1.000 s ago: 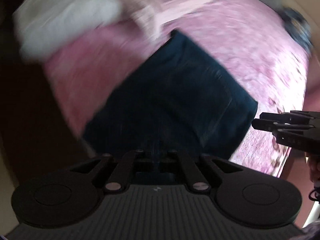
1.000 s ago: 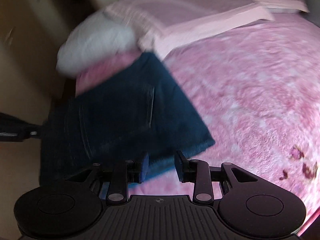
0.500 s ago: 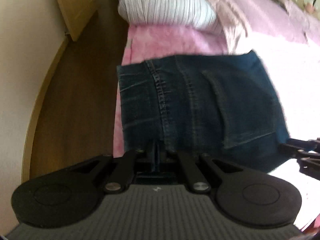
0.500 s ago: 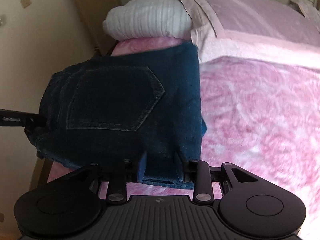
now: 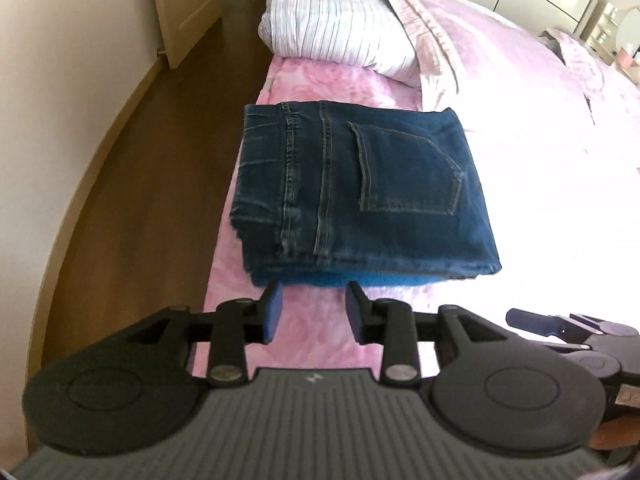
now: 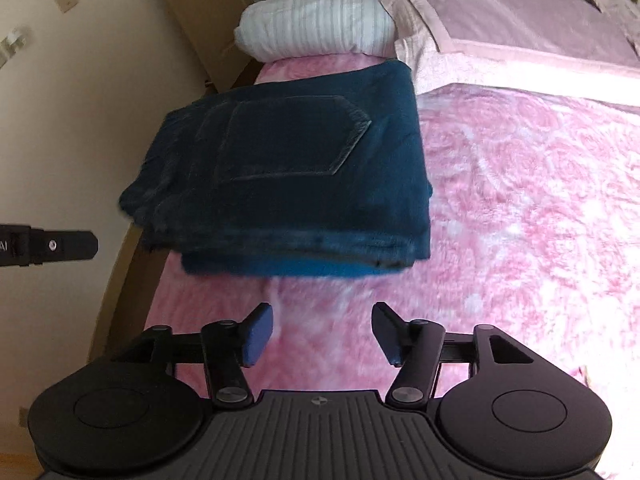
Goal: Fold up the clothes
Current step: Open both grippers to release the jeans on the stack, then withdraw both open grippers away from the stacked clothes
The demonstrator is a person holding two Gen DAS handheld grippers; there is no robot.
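The jeans (image 5: 360,196) lie folded into a compact rectangle on the pink bed (image 5: 312,320), close to its floor-side edge, with a striped pillow (image 5: 336,28) beyond them at about 12 o'clock. The stack's long axis runs across the left wrist view, from 9 to 3 o'clock, its back pocket facing up.

The left gripper (image 5: 314,312) sits just short of the stack's near edge, which lies at 12 o'clock from it; its jaws are opening and nothing is between them. The right gripper (image 6: 322,332) hangs over bare blanket with the jeans at about 11 o'clock, a little farther off; its jaws are also opening, empty.

The left gripper looks the nearer of the two. The fold appears finished, so any further move would likely be a straight reach forward to the near edge.
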